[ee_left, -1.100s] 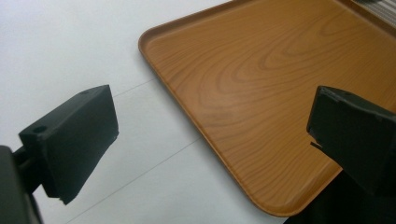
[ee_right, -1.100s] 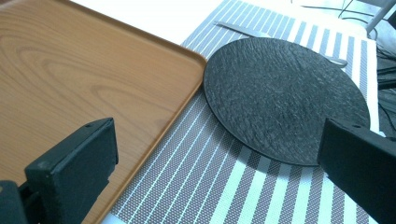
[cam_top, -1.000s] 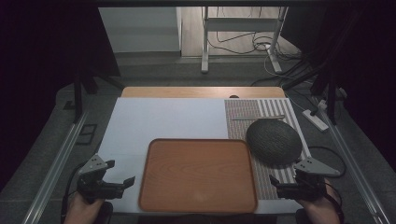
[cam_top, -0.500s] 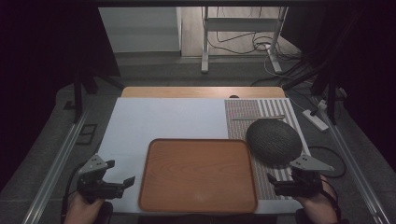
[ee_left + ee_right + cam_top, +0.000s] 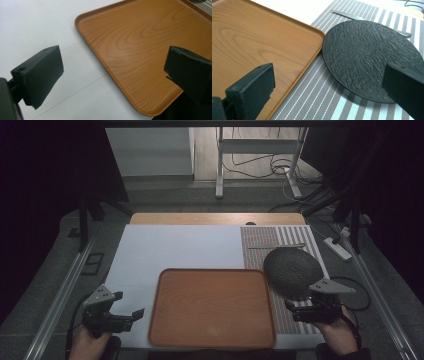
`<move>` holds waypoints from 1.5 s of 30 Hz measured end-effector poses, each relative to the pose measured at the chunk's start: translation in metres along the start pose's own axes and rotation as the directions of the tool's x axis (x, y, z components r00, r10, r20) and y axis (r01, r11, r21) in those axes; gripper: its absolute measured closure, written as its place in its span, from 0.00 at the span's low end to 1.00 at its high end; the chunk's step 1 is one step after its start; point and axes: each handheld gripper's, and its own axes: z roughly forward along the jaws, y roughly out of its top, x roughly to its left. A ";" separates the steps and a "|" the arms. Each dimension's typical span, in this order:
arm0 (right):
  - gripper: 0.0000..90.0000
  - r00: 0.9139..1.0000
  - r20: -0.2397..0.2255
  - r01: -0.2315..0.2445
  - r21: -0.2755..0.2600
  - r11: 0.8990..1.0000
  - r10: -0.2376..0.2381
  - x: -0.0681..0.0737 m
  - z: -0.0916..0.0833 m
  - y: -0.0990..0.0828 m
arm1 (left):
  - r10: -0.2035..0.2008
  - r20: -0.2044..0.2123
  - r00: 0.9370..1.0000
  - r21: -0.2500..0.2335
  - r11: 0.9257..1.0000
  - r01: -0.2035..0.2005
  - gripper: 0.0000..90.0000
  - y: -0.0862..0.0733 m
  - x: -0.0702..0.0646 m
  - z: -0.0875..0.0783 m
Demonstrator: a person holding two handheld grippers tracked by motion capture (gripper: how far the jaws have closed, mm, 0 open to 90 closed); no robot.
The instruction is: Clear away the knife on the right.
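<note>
Two grippers: both had jaws wide apart, holding nothing.
Left gripper (image 5: 131, 316): sat near the tray (image 5: 212, 307), on its left.
Right gripper (image 5: 290, 304): sat just by the black plate (image 5: 292, 270).
Black plate: lay right of the tray, on the striped mat (image 5: 280, 237).
Hidden: the plate's near edge, behind the right gripper.

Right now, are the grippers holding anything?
No. The left gripper and right gripper are both open, with nothing between the fingers.

Lab recording rig: aluminium frame rails (image 5: 60, 292), floor cables (image 5: 260, 170), dark surround.
</note>
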 end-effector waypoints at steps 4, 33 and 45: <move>0.00 1.000 -0.001 0.010 0.005 1.000 -0.010 0.000 0.006 0.003 | -0.004 0.001 1.000 0.000 1.000 0.004 0.03 0.000 0.000 0.000; 0.00 0.998 0.013 0.053 0.028 0.998 -0.054 -0.026 0.053 0.023 | 0.006 0.006 1.000 -0.002 1.000 -0.006 0.03 0.000 0.000 0.000; 0.00 0.999 0.009 0.038 0.038 0.999 -0.038 -0.036 0.069 0.028 | 0.004 0.005 1.000 -0.002 1.000 -0.004 0.03 0.000 0.000 0.000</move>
